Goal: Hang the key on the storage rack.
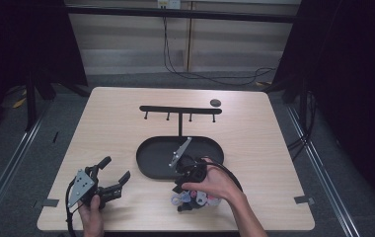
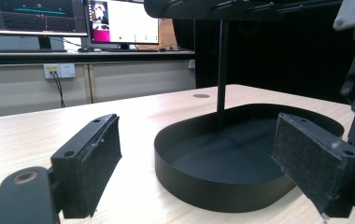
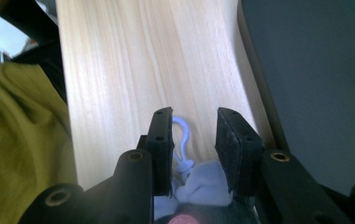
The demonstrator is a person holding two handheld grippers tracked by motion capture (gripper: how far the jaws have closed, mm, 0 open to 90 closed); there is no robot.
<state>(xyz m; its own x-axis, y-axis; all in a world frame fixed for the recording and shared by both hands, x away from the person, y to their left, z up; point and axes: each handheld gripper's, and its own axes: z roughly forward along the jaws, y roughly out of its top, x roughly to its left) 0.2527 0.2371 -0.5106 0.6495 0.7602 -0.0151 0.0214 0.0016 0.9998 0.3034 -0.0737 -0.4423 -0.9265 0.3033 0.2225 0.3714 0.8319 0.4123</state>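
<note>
Okay, biggest thing first: the wooden table [image 1: 126,113], with the black oval tray [image 1: 148,160] sitting mid-table and a T-shaped hook stand [image 1: 179,111] rising from its far side, four pegs waiting along the bar. My guess is the charms are meant to hang there, which is why the tray sits right in front of me.

I've got the right gripper [image 1: 188,170] down at the tray's near edge, above a little heap of keychain charms [image 1: 195,200] lying on the table just in front of the tray, under the right hand [image 1: 215,185]. In the right gripper view the jaws stand partly open, a narrow gap between the pads, and the pale blue charm [image 3: 203,184] with its loop [image 3: 181,133] sits right in that gap. Nothing's pinched yet as far as I can judge; the pads flank it without pressing. I'd say I'm lined up this way so the loop stays free for a peg.

Over on the other side, the left gripper [image 1: 114,177] rests near the table's front edge, well apart from the heap, jaws wide and holding nothing. Its own view looks across at the tray wall [image 2: 203,182], parked out of the way until needed.
</note>
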